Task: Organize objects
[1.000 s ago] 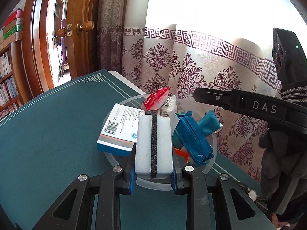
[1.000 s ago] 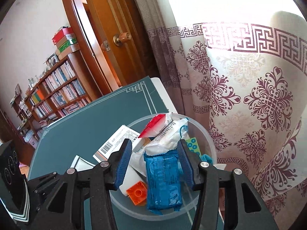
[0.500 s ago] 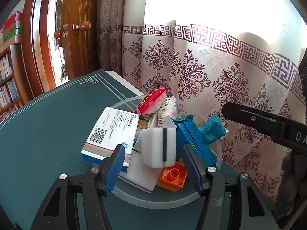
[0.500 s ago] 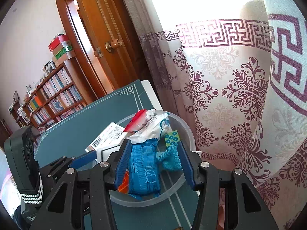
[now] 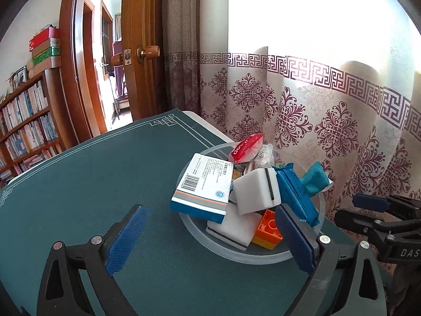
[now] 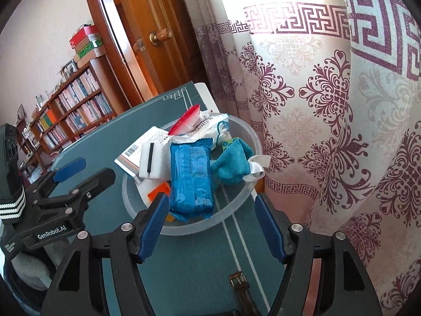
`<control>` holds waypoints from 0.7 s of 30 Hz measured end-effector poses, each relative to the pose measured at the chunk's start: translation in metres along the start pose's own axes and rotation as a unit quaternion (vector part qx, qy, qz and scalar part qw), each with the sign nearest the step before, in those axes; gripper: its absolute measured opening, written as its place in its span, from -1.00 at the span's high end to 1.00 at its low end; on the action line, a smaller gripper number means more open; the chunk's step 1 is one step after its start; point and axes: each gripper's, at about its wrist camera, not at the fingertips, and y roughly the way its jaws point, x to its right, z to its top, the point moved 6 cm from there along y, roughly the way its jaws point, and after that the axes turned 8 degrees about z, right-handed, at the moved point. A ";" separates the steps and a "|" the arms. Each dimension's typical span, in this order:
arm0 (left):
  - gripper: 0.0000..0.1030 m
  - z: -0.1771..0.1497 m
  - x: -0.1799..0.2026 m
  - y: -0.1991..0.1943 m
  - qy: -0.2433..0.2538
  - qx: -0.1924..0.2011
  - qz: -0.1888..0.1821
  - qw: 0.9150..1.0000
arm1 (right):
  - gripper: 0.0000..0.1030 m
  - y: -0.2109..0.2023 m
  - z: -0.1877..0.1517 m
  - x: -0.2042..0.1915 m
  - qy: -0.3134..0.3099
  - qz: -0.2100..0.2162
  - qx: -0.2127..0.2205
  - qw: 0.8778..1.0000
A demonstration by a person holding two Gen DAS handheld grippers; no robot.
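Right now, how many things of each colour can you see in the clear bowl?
White: 3, two sponges, one wrapper
Blue: 2, packet, medicine box
Teal: 1, cloth
Red: 1, packet
Orange: 1, brick
Total: 8

A clear plastic bowl [image 5: 200, 233] on the green table [image 5: 105, 184] holds a tilted white sponge [image 5: 254, 191], blue packet [image 6: 190, 177], medicine box [image 5: 204, 187] and orange brick [image 5: 267, 230].

The heaped bowl [image 5: 247, 250] crowds the table's [image 5: 92, 184] curtain-side edge, curtain [image 5: 329, 131] just behind; the door-side stretch lies open.
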 end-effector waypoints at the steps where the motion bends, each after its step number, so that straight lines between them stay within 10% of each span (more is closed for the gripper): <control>1: -0.99 -0.002 -0.002 -0.002 -0.003 -0.002 0.002 1.000 | -0.51 0.000 -0.004 -0.002 -0.007 0.000 -0.005 1.000; 9: -0.99 -0.011 -0.014 -0.028 -0.026 0.004 0.035 0.999 | -0.89 -0.013 -0.020 -0.023 -0.053 -0.007 -0.004 0.999; 21: -0.99 -0.017 -0.012 -0.051 -0.008 0.002 0.078 0.997 | -0.91 -0.019 -0.028 -0.036 -0.069 -0.017 0.001 0.997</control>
